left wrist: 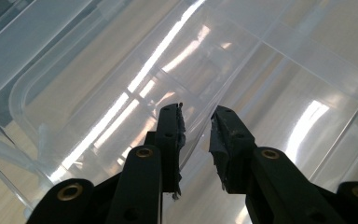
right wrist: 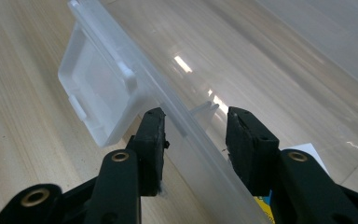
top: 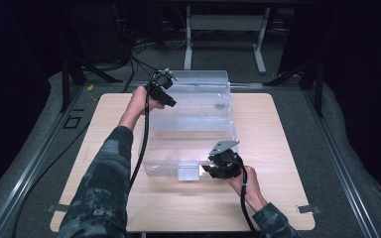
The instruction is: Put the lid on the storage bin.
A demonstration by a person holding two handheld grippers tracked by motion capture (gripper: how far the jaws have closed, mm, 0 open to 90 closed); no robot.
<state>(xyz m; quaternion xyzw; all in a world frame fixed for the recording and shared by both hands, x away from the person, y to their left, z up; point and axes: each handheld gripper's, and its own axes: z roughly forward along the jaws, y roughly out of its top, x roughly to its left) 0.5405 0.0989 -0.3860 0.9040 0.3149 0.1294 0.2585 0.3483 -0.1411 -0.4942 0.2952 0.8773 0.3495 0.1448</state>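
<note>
A clear plastic storage box (top: 198, 94) stands at the back of the wooden table (top: 278, 129). Its clear lid (top: 178, 148) lies in front of it, with a white latch (top: 188, 172) at the near edge. My left gripper (top: 170, 100) is at the box's far left corner. In the left gripper view its jaws (left wrist: 198, 112) are shut on the box's thin rim (left wrist: 193, 135). My right gripper (top: 210, 168) sits at the lid's near right edge. In the right gripper view it (right wrist: 196, 114) stands open astride the lid's rim (right wrist: 191, 135), just right of the latch (right wrist: 98, 88).
A white label (right wrist: 307, 154) shows through the lid by the right jaw. Bare table lies left, right and in front of the box. Each gripper trails a black cable (top: 141, 148) toward the near edge. A metal frame (top: 225, 22) stands on the floor behind.
</note>
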